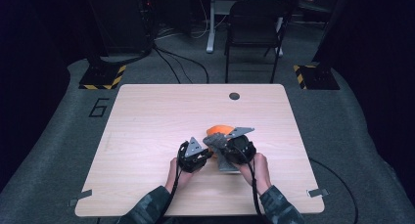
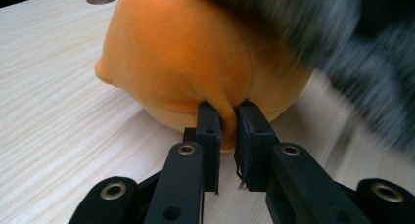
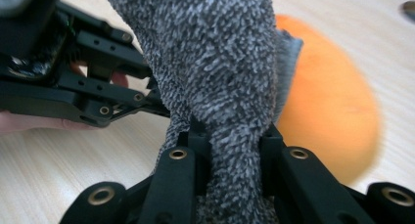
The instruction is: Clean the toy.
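Pinching a fold of the orange plush toy on its near side, my left tool has its jaws narrowed almost together on the fabric. The toy rests on the desk, a little right of centre and toward the near edge. Just right of it, my right tool is clamped on a grey fuzzy cloth, which stands up between the jaws and drapes against the toy. Both tools sit close together, with my left hand behind the left one.
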`<state>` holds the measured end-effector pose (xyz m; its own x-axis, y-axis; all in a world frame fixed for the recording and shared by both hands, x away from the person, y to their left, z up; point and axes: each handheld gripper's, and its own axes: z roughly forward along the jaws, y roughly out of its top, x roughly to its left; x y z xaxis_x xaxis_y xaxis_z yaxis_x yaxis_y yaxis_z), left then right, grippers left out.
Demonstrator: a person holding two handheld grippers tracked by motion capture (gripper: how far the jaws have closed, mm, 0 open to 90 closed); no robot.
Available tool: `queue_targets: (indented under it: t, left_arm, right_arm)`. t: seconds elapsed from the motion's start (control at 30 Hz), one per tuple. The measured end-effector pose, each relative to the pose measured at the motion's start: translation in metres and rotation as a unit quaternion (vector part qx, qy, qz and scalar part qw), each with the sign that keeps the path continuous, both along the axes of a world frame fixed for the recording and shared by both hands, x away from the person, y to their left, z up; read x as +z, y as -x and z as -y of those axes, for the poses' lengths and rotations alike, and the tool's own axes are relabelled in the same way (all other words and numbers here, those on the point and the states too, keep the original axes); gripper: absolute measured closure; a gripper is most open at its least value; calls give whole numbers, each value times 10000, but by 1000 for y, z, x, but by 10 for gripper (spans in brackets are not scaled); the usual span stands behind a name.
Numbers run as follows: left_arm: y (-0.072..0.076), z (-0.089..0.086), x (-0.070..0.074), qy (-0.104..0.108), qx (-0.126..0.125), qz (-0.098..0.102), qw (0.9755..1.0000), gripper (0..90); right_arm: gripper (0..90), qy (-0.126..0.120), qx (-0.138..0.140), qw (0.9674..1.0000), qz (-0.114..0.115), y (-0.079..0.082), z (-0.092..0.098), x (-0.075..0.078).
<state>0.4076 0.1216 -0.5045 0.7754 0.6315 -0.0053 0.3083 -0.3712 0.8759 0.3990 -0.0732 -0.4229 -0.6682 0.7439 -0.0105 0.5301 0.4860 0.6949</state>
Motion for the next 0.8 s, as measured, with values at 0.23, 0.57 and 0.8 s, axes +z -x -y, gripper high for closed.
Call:
queue_targets:
  t: [0.23, 0.57, 0.8]
  left_arm:
    - [-1, -1, -1, -35, -100, 21, 9999, 824]
    - [-4, -2, -1, 4, -265, -48, 9996, 824]
    - [-6, -3, -2, 42, -317, -116, 9994, 823]
  right_arm:
    - [760, 427, 65, 9991, -23, -1, -3, -12]
    - [760, 510, -457, 9970, -357, -10, 52, -21]
    - [756, 436, -1088, 9898, -808, -39, 88, -47]
